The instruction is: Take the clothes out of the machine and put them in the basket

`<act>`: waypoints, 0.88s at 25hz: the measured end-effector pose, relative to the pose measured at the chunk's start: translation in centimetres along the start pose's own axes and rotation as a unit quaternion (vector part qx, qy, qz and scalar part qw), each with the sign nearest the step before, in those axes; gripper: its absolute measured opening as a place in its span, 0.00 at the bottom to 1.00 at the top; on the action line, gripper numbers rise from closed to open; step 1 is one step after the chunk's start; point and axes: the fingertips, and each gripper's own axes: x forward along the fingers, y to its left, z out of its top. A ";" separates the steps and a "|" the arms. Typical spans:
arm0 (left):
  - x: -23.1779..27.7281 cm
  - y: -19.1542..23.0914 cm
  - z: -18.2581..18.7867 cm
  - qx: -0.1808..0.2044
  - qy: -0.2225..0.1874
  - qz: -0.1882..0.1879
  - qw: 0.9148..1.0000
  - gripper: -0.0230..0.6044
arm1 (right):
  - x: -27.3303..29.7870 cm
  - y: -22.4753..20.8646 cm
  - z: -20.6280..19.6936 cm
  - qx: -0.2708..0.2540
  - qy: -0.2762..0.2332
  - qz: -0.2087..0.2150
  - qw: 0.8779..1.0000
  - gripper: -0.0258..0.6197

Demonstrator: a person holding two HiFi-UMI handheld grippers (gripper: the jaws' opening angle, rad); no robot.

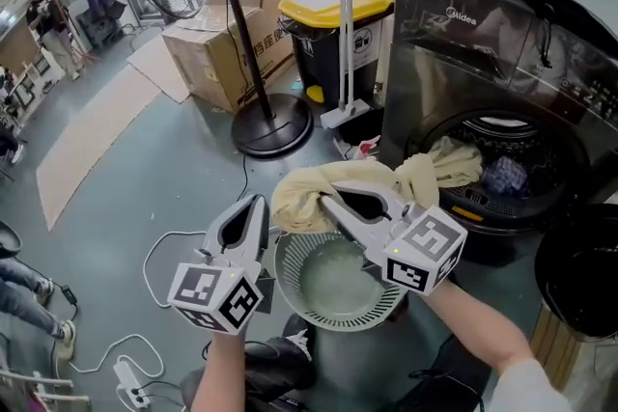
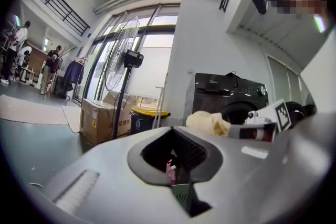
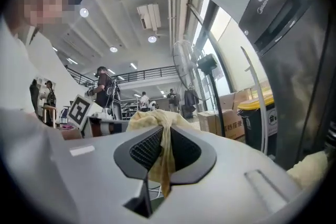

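Both forearms reach forward, and each of the two tools is held level. Right tool: jaws clamped on one yellow cloth, which bunches over its tips and hangs between them. Left tool: jaws pressed together with nothing between them, just left of the right tool. One basket lies directly below the right tool. One machine stands open to its right. A cream garment and a blue garment show in the drum.

Two tongs, one basket, one washing machine, one yellow-lidded bin.
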 end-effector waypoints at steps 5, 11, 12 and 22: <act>0.5 -0.5 -0.9 0.009 0.010 -0.007 1.000 0.13 | 0.2 2.1 -8.5 0.001 0.075 0.018 0.997 0.10; 2.3 -3.9 -3.1 0.036 0.040 -0.052 0.997 0.13 | -1.6 1.0 -20.5 -0.004 0.193 -0.017 0.981 0.11; 2.6 -4.5 -3.3 0.039 0.043 -0.060 0.997 0.13 | -2.0 0.7 -22.2 -0.007 0.212 -0.021 0.977 0.11; 4.7 -8.3 -4.8 0.025 0.046 -0.093 0.994 0.13 | -11.9 -8.0 -24.3 0.114 0.176 -0.139 0.968 0.29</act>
